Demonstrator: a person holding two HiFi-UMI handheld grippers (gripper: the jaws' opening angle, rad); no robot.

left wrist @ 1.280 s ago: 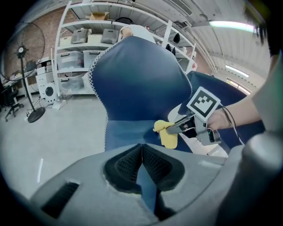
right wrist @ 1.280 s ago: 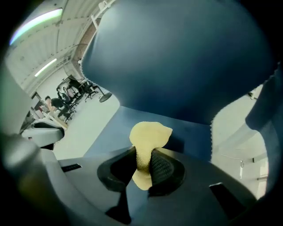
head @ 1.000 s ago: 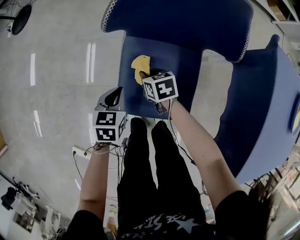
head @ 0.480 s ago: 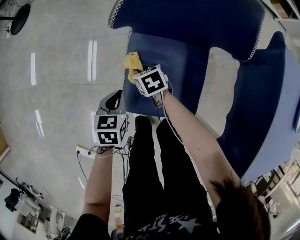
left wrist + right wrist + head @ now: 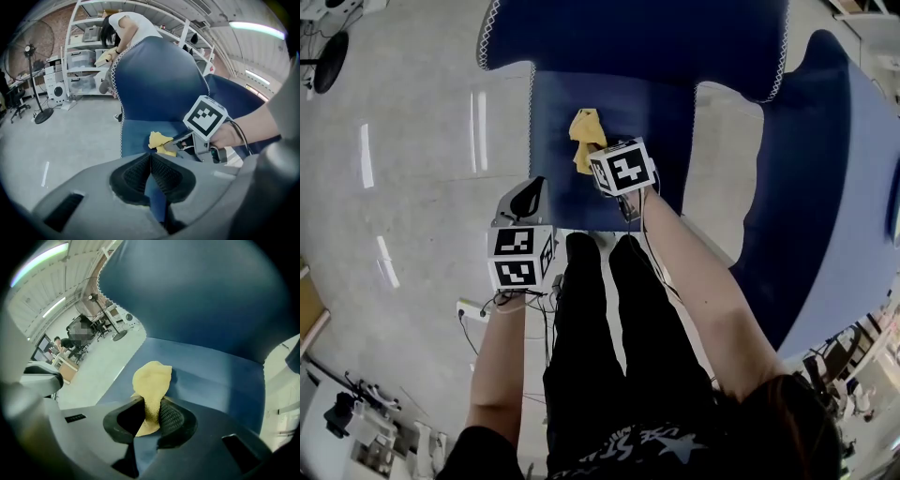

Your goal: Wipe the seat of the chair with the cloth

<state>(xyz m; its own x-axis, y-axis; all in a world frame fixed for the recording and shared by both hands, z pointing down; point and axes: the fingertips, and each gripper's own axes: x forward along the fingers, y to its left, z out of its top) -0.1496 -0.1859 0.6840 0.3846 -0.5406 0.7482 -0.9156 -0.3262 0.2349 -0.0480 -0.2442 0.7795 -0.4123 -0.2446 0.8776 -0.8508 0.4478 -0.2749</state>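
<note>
While a person stands at the front edge of a blue chair, the right gripper [image 5: 149, 413] clamps a yellow cloth [image 5: 151, 379] between its jaws over the seat [image 5: 649, 117], in the left half, ahead of the backrest [image 5: 628, 37].

The right gripper view alone shows the grip closely: the ribbed pads press on a narrow neck of cloth, and the rest bunches up in a rounded lump beyond the tips.

From the head view comes the layout. The left gripper [image 5: 523, 199] hangs off the seat's front left corner, over the grey floor [image 5: 412, 141], apart from the cloth and beside the person's dark trouser leg [image 5: 581, 319]. A second blue chair [image 5: 825, 187] stands to the right.

The left gripper view shows that gripper's own pads pressed together at the tips with nothing between them. It also catches the right gripper side-on, its marker cube [image 5: 205, 117] above the hand [image 5: 229, 137], with the cloth low against the seat. Behind the chair it takes in shelving [image 5: 89, 47], a standing fan [image 5: 32, 70] and a person in a white top [image 5: 129, 26] bent at the shelves.
</note>
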